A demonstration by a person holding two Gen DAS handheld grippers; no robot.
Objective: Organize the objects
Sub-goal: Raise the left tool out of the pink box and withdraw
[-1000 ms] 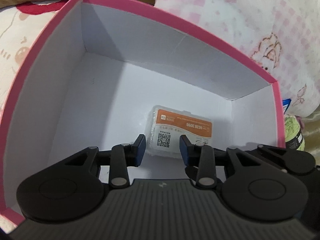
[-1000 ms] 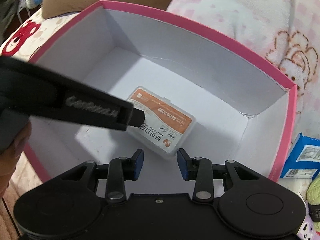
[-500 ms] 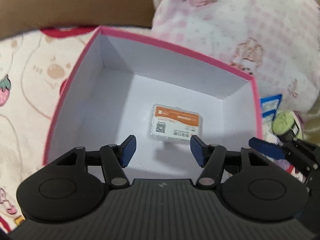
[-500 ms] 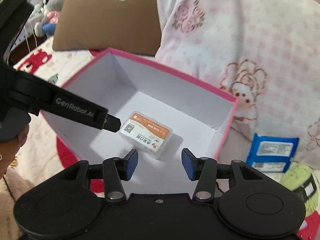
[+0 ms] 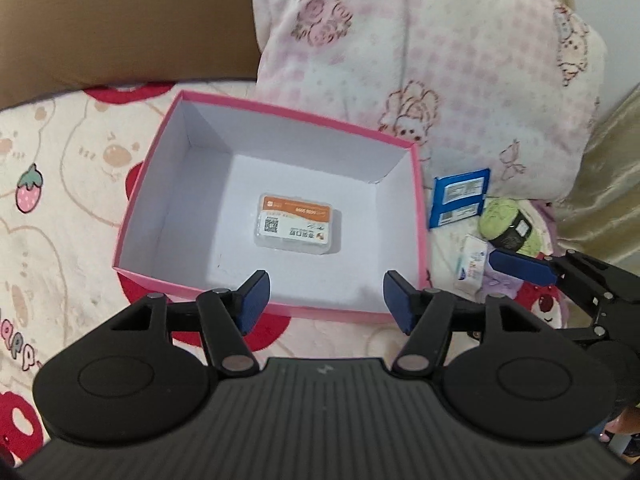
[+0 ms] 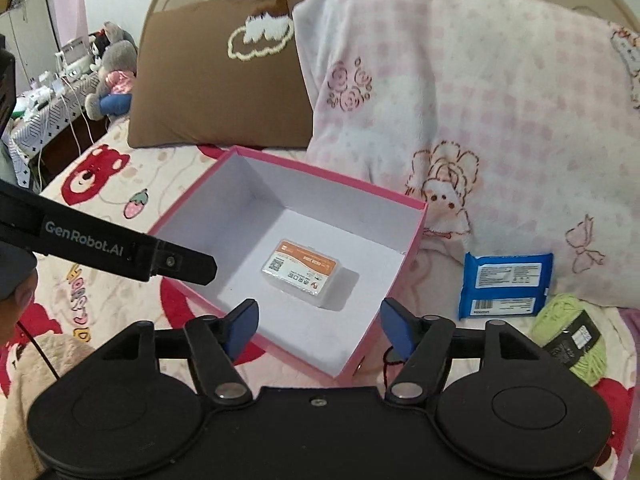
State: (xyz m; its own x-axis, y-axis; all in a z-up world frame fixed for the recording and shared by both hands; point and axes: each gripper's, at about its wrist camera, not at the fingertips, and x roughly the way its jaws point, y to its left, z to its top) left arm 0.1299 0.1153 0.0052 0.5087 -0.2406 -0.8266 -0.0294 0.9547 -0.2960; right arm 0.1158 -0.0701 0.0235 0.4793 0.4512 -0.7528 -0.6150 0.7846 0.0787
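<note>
Bedspread [image 5: 72, 184] now visible around pink box [image 5: 416, 216]; both grippers risen, jaws just spread, empty; case [image 5: 296, 226] inside.

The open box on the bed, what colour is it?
The box is pink outside with a white inside, clearest in the right wrist view.

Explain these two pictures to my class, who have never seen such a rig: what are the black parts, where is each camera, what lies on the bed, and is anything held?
There is no robot: a person holds a two-finger tool in each hand. Each picture comes from a camera on one tool, looking along its blue-tipped fingers. The left gripper and right gripper are both open and hold nothing; their fingers have just been opening. On the bed sheet stands a pink box with one small plastic case lying inside. Beside it lie a blue packet, green yarn and a small white carton.
</note>
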